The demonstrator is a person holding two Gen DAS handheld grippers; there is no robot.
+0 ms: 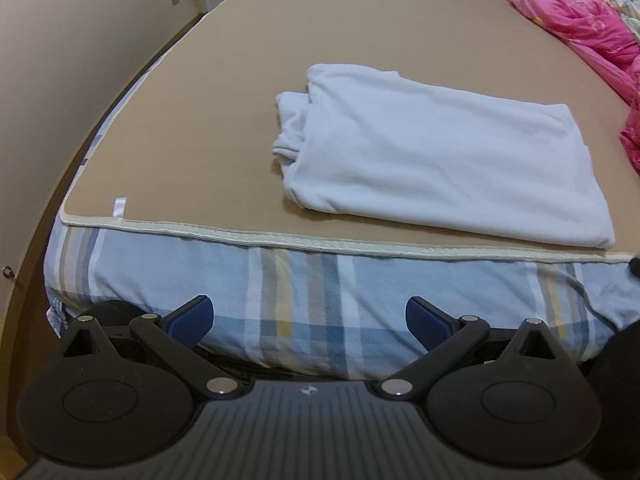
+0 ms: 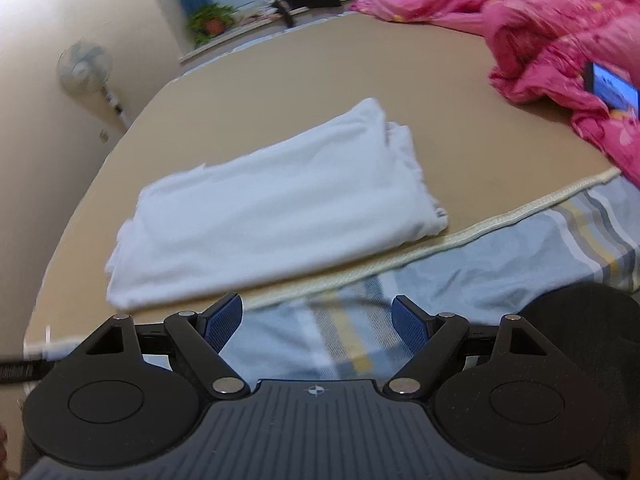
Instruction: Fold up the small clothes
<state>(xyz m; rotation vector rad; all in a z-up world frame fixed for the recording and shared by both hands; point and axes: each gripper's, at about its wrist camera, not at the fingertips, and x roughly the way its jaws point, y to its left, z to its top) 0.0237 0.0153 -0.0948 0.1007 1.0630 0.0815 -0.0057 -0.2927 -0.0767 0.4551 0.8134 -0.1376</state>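
A white garment lies folded into a flat rectangle on the tan mat, a bunched part sticking out at its left end. It also shows in the right wrist view, near the mat's front edge. My left gripper is open and empty, held back over the plaid sheet, short of the garment. My right gripper is open and empty too, just in front of the mat's edge and the garment's near side.
A pink quilt is heaped at the bed's right side; it also shows in the right wrist view, with a phone on it. A standing fan and a wall are on the left. A cream trim borders the mat.
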